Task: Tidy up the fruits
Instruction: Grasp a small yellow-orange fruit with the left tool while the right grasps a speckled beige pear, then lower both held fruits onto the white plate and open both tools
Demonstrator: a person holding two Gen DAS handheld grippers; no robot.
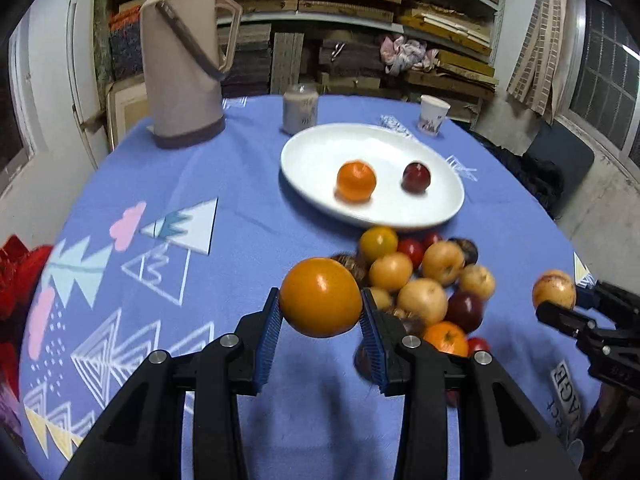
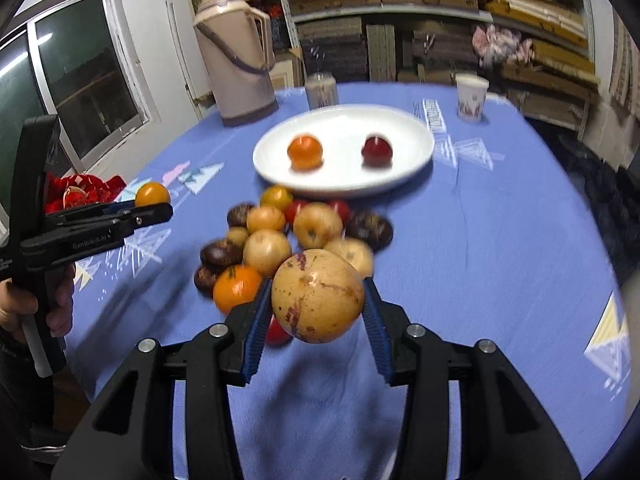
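Left gripper [image 1: 321, 320] clamps orange fruit [image 1: 320, 297]; right gripper [image 2: 318, 312] clamps speckled yellow fruit [image 2: 318, 296]; white plate [image 1: 304, 152] ahead beyond fruit pile [image 1: 424, 280], toward table's far edge.

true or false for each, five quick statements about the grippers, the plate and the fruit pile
1. The left gripper is shut on an orange fruit. True.
2. The right gripper is empty. False: it is shut on a speckled tan fruit.
3. The white plate holds two fruits. True: a small orange and a dark red fruit.
4. The thermos lies on its side. False: it stands upright on the blue tablecloth.
5. The fruit pile sits on the plate. False: it lies on the cloth in front of it.
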